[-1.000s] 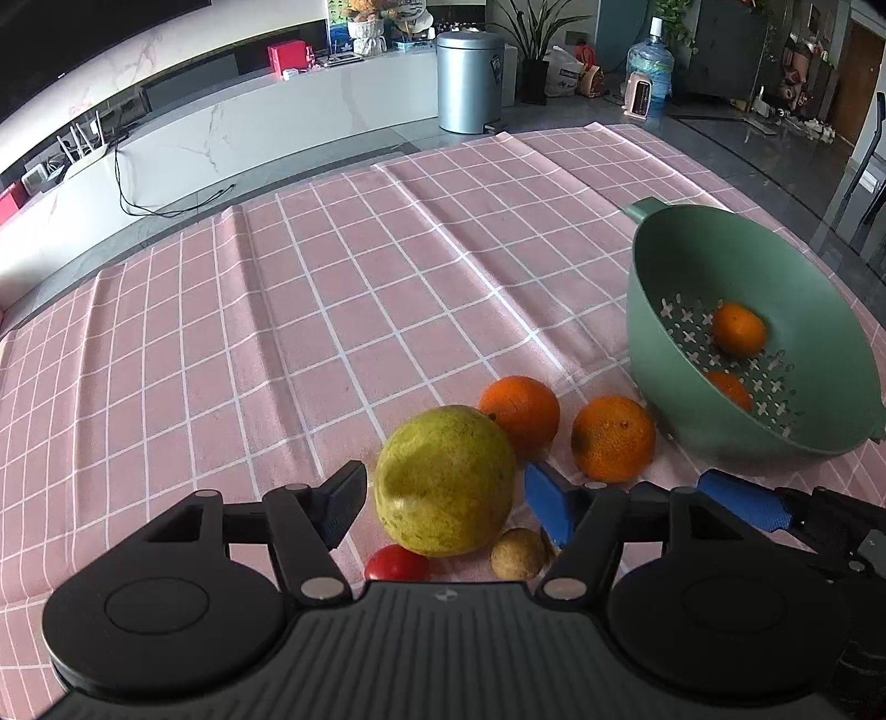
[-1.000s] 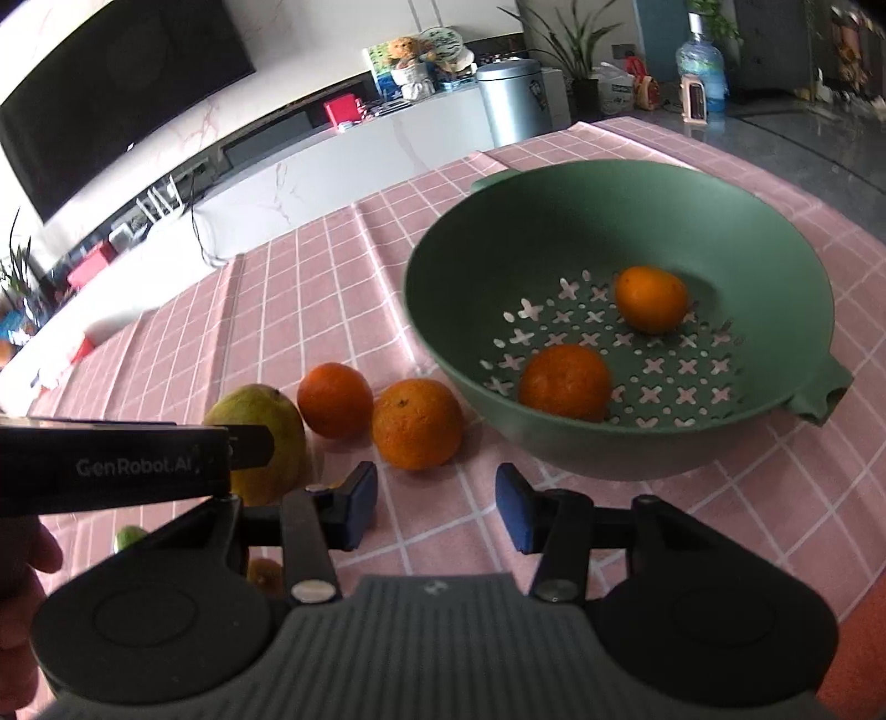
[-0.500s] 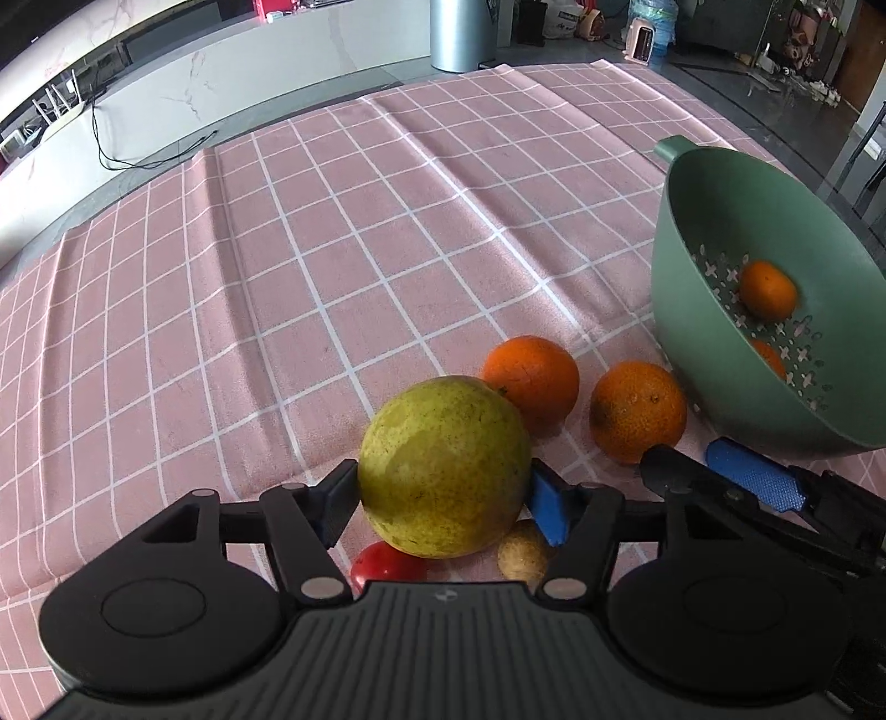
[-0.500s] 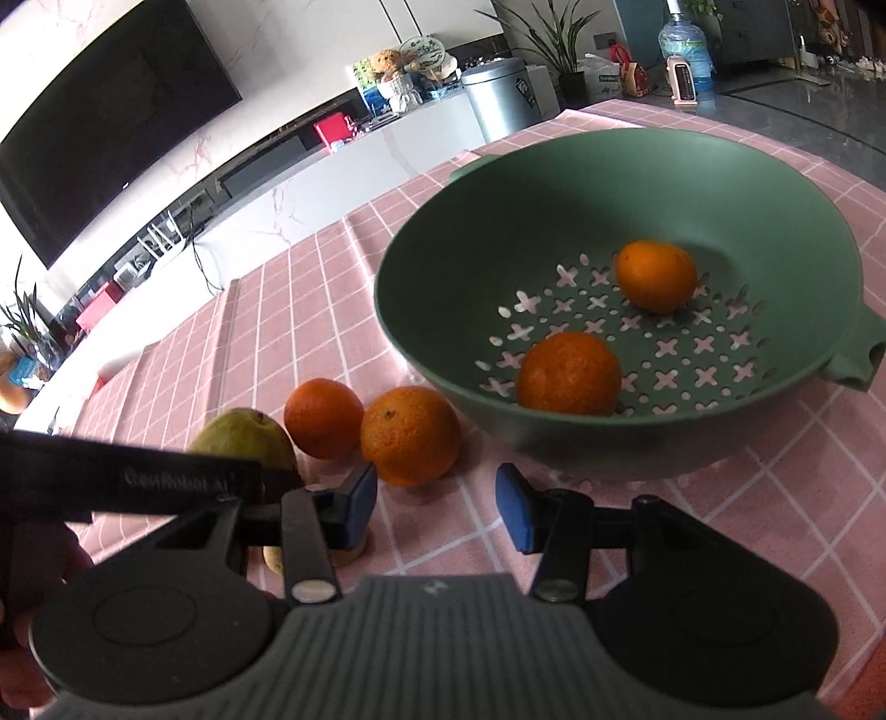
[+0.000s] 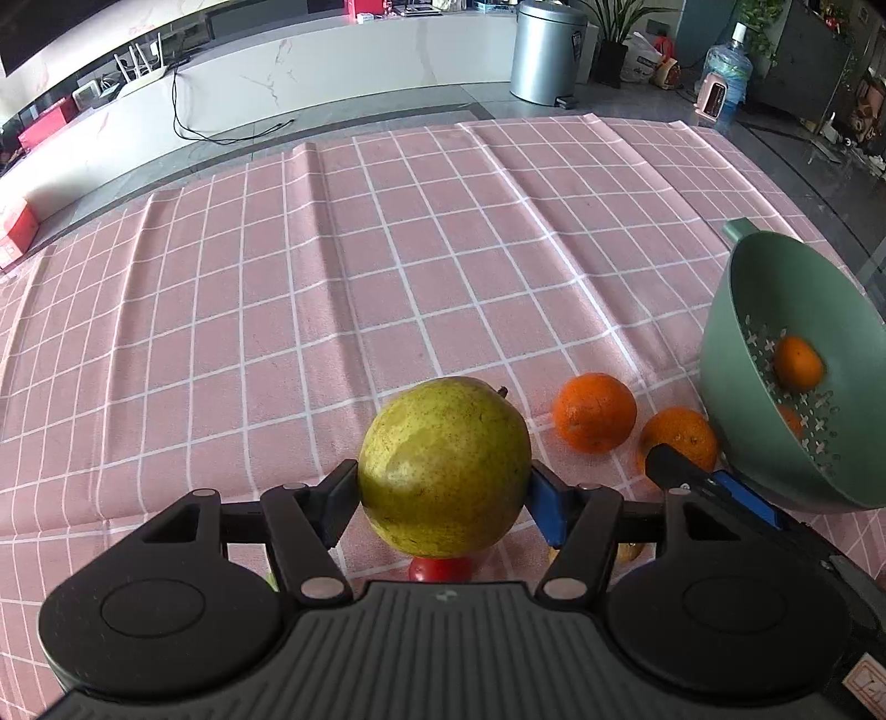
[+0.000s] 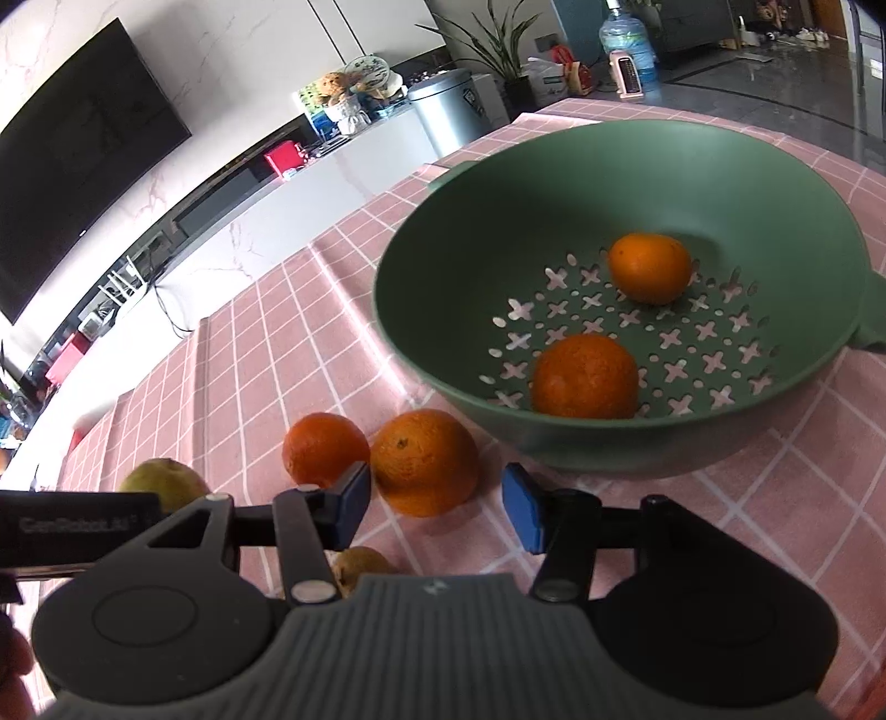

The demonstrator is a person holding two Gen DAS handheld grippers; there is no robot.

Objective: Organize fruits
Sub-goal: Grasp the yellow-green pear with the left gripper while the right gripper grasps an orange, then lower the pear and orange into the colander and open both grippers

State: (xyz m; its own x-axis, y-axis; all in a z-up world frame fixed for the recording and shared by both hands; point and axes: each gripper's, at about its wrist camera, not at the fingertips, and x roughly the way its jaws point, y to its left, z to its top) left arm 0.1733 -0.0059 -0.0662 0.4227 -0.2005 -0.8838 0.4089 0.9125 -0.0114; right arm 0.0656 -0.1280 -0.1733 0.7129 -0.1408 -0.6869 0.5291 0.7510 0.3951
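My left gripper (image 5: 443, 498) is shut on a large yellow-green pear (image 5: 443, 465), held just above the cloth; the pear (image 6: 163, 482) also shows in the right wrist view. Under it lies a small red tomato (image 5: 440, 567). Two oranges (image 5: 595, 412) (image 5: 684, 437) rest on the cloth beside a green colander (image 5: 775, 288). The colander (image 6: 609, 166) holds two more oranges (image 6: 650, 268) (image 6: 584, 376). My right gripper (image 6: 437, 509) hovers with its jaws opening. The nearer loose orange (image 6: 423, 462) sits just ahead of its pads, untouched.
A small brown fruit (image 6: 360, 565) lies under the right gripper's left finger. A pink checked tablecloth (image 5: 332, 277) covers the table. Past its far edge stand a white counter (image 5: 332, 61) and a metal bin (image 5: 545, 52). A hand (image 6: 11, 675) shows at bottom left.
The left gripper's pads closed onto the pear and raised it off the cloth. The right gripper rolled, came nearer the loose orange, and its jaws widened.
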